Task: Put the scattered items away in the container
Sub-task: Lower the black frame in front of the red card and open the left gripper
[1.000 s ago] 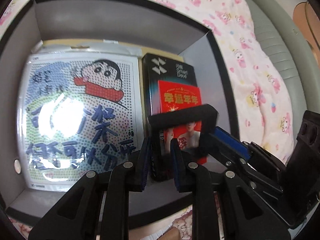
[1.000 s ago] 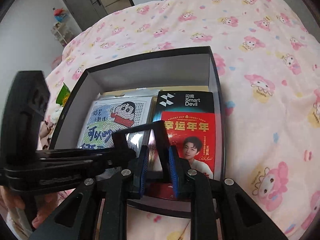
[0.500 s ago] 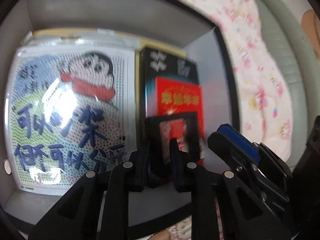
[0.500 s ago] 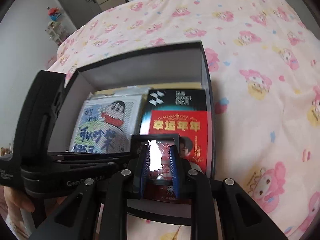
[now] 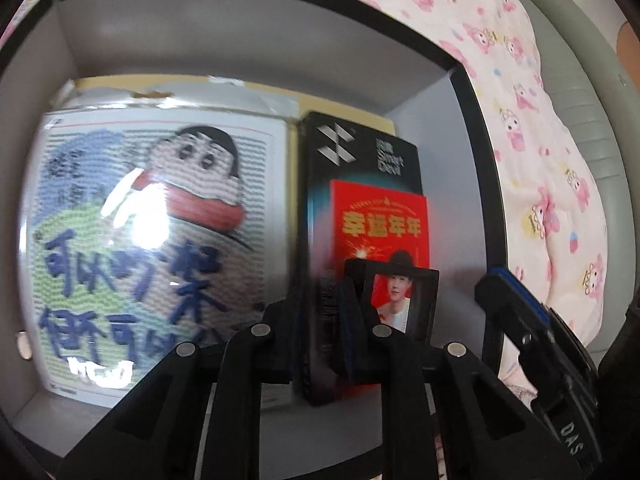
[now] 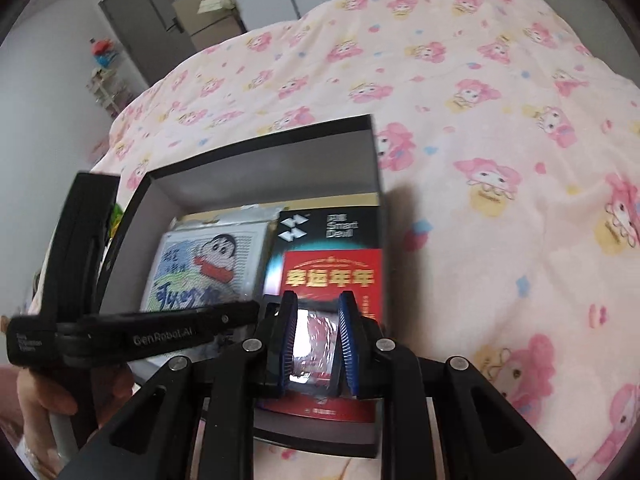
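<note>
Bed [image 6: 460, 80] | box [image 6: 260, 168] | both tools clamp blurred small frame [image 5: 400, 304], bottom hidden

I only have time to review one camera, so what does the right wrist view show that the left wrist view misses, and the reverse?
Only the right wrist view shows the room beyond the bed, a hand gripping the left gripper's handle, and the right gripper closed on a small black frame.

Only the left wrist view shows the left gripper pinching that frame's edge and the grey bed edge.

Both show the black box, the cartoon picture and the red-and-black package.
</note>
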Motion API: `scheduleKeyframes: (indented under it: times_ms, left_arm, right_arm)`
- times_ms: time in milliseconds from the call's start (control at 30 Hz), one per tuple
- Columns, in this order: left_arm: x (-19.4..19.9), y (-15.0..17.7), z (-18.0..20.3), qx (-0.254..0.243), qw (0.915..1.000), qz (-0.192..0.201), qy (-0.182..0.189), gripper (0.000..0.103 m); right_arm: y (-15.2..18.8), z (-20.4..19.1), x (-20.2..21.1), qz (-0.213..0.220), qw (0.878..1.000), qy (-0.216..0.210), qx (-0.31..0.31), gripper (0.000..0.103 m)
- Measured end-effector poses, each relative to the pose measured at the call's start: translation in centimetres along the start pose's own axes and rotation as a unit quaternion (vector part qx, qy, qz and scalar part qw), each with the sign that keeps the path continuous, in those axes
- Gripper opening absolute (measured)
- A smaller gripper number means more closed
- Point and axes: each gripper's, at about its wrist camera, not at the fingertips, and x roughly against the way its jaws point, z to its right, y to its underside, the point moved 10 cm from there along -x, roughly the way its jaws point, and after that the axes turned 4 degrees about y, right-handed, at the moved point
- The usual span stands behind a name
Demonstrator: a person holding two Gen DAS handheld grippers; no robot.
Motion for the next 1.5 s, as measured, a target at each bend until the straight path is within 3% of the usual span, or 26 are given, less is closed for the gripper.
scheduleKeyframes:
  times_ms: [100,300,467,633,700,767,933,1133,1200,1300,1367,1500]
  left_arm:
    - [0.0,0.2,0.3,-0.015,0.9997,0.0,-0.017,0.016]
    - [2.1,0.4,0.8,-0.007,0.9996,0.022,0.016,0.016]
    - [1.1,2.6,2.2,-0.025,0.9993,-0.015,0.024,0.016]
    - [0.3,5.2,4.0,-0.023,0.997,-0.044,0.06,0.02]
    - [0.3,5.6,4.2,-0.034,0.9973,-0.045,0.048,0.02]
    - [0.4,5.7,4.0,-0.022,0.9967,-0.052,0.059,0.02]
    - [2.6,5.0,3.9,-0.015,0.9976,-0.008,0.067,0.02]
    - [0.6,4.7,5.8,-0.016,0.9967,-0.027,0.074,0.02]
    - [0.0,1.8,3.8,-0.018,0.9972,-0.026,0.068,0.02]
    - [0.3,1.6,4.1,-0.024,0.9969,-0.022,0.072,0.02]
    - [1.2,1.6,4.6,-0.022,0.9963,-0.006,0.083,0.02]
    - [5.5,1.7,5.3,-0.041,0.9946,0.063,0.072,0.02]
  right_arm:
    - [-0.1,0.7,0.1,0.002,1.0,-0.003,-0.014,0.018]
    - [-0.1,0.8,0.2,0.002,1.0,-0.01,-0.02,0.018]
    - [-0.1,0.7,0.1,0.001,1.0,-0.012,-0.021,0.018]
    - [0.0,0.9,0.2,-0.001,0.999,-0.018,-0.029,0.019]
    - [-0.1,0.9,0.3,-0.001,0.999,-0.024,-0.034,0.019]
    - [-0.1,0.8,0.5,0.0,0.999,-0.023,-0.033,0.019]
    - [0.2,0.6,0.3,-0.004,0.999,-0.023,-0.029,0.018]
    - [0.0,0.6,0.1,0.003,1.0,-0.005,-0.019,0.018]
    - [0.0,0.9,0.1,0.003,1.0,-0.005,-0.025,0.018]
    - [0.0,1.0,0.2,0.002,1.0,-0.008,-0.028,0.018]
    - [0.0,0.9,0.4,0.005,1.0,-0.005,-0.028,0.018]
    - [0.1,0.4,2.4,0.03,0.999,-0.008,-0.031,0.018]
